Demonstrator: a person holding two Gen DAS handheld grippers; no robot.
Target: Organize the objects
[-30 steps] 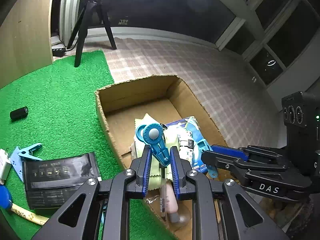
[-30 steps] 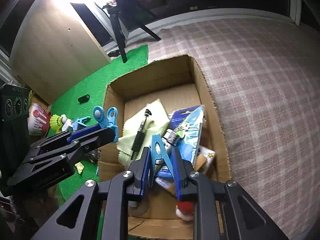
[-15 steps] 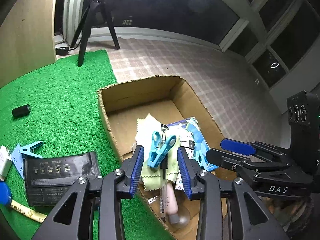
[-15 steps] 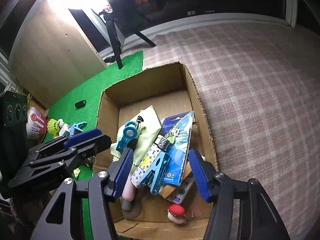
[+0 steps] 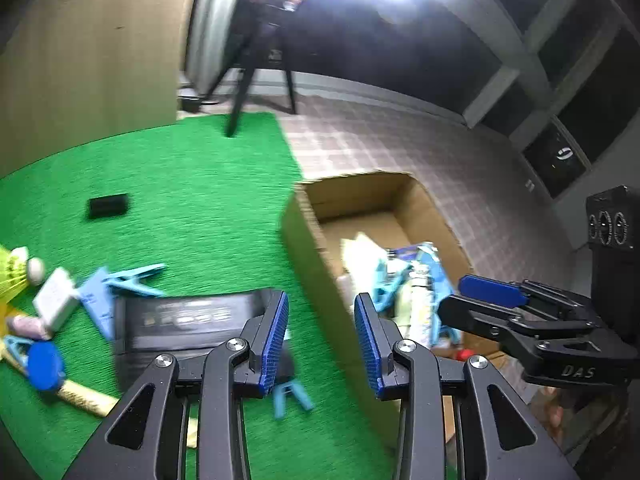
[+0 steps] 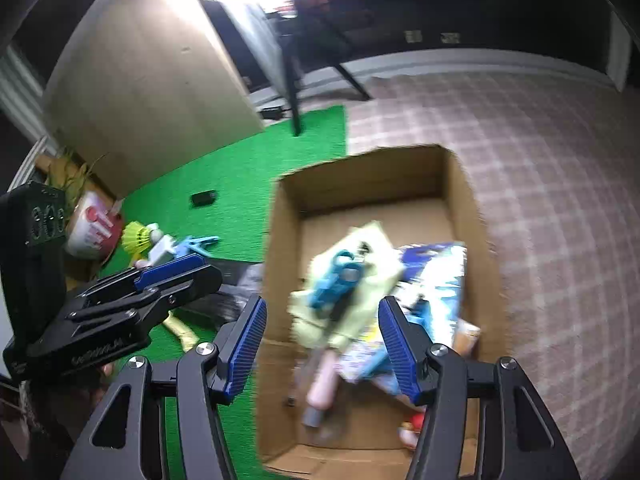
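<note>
1. Left gripper (image 5: 321, 338), right gripper (image 6: 322, 346): jaws parted, nothing held.
2. Cardboard box (image 6: 280, 240): right of green mat (image 5: 192, 200).
3. Loose blue clip (image 5: 128, 276): far-left on mat; advisable approach squarely, pinching its body.

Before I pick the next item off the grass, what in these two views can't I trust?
- Cardboard box contents, both wrist views: motion blur merges the clips, cloth and packet.
- Black packet print, left wrist view: blurred, near edge hidden by the left gripper fingers.
- Small blue clip, left wrist view: partly covered by a finger.
</note>
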